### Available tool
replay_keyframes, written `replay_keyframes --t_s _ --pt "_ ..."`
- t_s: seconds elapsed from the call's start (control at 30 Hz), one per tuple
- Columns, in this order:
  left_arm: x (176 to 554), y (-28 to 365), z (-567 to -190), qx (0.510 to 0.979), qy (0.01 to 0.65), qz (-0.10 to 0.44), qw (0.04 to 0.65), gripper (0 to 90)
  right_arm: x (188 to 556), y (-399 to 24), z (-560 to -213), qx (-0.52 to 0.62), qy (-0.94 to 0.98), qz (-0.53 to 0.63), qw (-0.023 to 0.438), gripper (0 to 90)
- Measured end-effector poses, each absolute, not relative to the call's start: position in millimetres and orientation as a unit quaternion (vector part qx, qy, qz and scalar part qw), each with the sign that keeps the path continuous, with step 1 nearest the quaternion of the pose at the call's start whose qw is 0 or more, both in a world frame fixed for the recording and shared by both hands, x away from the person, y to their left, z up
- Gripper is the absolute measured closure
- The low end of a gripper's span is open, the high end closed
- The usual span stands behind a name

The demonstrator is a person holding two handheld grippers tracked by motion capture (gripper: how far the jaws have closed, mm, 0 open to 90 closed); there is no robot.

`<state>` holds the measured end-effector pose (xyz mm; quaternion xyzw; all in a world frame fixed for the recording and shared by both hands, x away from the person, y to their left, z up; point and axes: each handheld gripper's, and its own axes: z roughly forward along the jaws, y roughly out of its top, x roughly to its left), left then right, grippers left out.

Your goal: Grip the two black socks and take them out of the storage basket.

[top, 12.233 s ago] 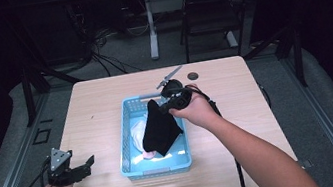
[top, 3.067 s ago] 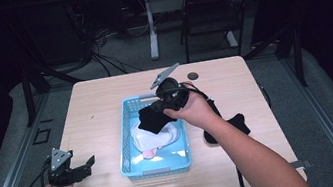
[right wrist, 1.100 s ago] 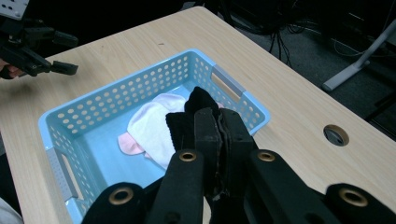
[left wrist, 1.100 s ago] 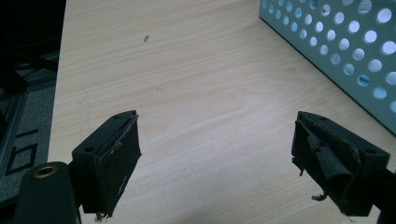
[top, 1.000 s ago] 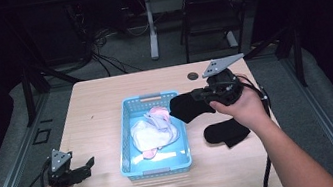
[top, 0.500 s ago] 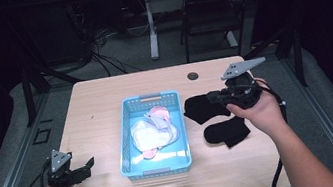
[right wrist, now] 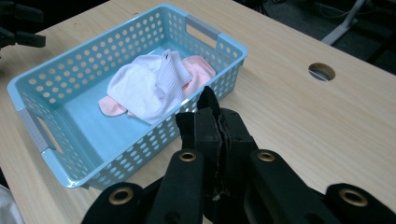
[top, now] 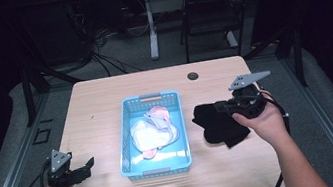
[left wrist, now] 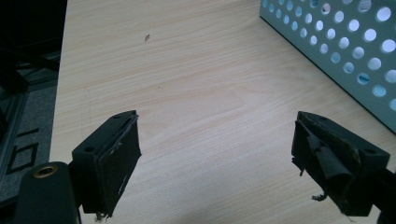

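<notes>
High view: at the left front corner of the wooden surface (top: 101,109), the left hand-held gripper (top: 86,164) rests low on the wood, its jaws standing wide apart with nothing between them; the left gripper view shows bare wood between the two pads and a perforated wall of the basket off to one side. At centre sits a light-blue plastic basket (top: 148,99) holding a heap of white and pink clothes (top: 154,131). Just beside the basket's right wall, a black garment (top: 217,123) lies bunched on the surface. The right hand-held gripper (top: 223,107) is clamped on a fold of that dark cloth at its upper right edge; the right gripper view shows its jaws pressed together with a black tip of fabric poking up between them. A round cable hole (top: 193,76) marks the far edge of the surface.
</notes>
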<state>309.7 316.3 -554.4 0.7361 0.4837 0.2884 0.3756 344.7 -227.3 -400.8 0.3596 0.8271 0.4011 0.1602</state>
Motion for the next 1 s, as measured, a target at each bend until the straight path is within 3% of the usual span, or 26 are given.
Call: replay_keyframes --t_s 0.57,0.87,1.0 --pt "310 316 -555 0.736 0.483 0.289 0.376 15.4 367 -267 -500 0.472 0.795 0.357 0.135 87.1" --pt "310 316 -554 0.738 0.482 0.289 0.374 15.4 369 -281 -517 0.5 0.783 0.342 0.14 85.9" --pt "310 316 -554 0.737 0.481 0.289 0.377 15.4 368 -281 -521 0.503 0.781 0.336 0.155 77.0"
